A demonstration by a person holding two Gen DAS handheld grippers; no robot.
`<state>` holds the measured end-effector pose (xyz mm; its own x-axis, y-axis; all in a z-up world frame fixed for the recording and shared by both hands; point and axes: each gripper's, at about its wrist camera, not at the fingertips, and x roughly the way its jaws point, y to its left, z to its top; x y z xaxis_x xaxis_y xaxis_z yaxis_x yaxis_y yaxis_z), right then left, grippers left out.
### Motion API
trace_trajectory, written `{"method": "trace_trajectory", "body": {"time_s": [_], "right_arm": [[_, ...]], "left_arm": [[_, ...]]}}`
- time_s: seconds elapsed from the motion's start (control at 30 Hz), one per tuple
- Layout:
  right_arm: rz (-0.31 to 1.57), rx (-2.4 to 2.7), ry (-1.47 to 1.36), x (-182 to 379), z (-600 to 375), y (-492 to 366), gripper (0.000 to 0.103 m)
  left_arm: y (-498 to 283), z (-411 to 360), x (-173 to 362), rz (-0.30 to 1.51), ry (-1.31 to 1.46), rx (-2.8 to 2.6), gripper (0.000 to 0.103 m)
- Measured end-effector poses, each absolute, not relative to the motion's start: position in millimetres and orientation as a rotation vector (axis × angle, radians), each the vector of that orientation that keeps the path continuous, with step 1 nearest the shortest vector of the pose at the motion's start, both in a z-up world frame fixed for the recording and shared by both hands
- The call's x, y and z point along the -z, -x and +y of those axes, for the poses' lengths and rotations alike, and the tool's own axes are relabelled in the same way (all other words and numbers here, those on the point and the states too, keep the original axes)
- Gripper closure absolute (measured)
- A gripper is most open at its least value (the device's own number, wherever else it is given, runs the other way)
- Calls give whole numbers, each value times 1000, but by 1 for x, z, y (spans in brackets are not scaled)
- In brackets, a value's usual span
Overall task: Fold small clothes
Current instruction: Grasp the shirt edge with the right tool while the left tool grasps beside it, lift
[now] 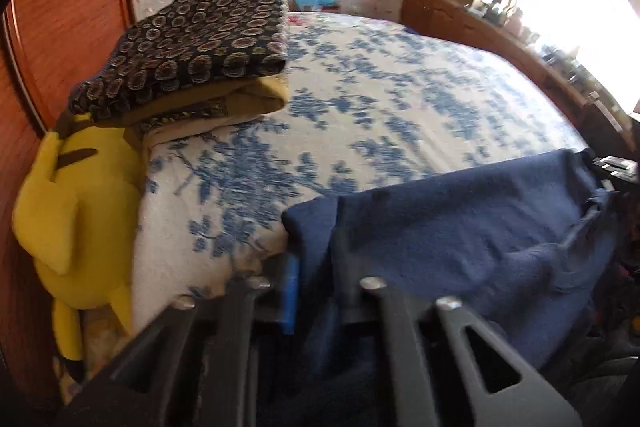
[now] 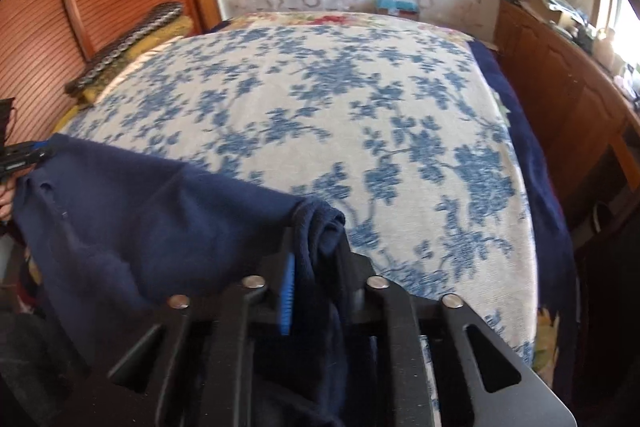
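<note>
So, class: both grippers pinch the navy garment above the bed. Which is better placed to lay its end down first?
Probably the right gripper: its navy garment corner already hangs over the floral bedspread, while the left gripper sits at the bed's edge.

Garment stretched between tools — above bed.

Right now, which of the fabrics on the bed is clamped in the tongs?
The plain navy garment, stretched between the left tongs and right tongs. The ring-patterned folded pile lies untouched at the bed's far-left edge.
</note>
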<state>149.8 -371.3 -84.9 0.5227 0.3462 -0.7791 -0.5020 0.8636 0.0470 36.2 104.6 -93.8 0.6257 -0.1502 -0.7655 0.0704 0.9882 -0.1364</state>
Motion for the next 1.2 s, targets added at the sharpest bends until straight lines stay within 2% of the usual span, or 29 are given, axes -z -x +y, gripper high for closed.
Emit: {"method": "trace_trajectory", "body": {"time_s": [0.17, 0.47, 0.63, 0.87, 1.2], "right_arm": [[822, -557, 162, 63, -374, -125, 95], [516, -554, 116, -64, -391, -78, 96], [417, -572, 127, -110, -397, -59, 96], [282, -570, 152, -174, -404, -51, 96], [148, -558, 188, -231, -408, -28, 96]], "left_arm": [[-4, 98, 44, 734, 113, 164, 97], [40, 83, -66, 464, 87, 221, 97], [57, 75, -116, 329, 30, 210, 97], [60, 89, -165, 192, 27, 201, 97], [66, 107, -194, 100, 28, 172, 97]]}}
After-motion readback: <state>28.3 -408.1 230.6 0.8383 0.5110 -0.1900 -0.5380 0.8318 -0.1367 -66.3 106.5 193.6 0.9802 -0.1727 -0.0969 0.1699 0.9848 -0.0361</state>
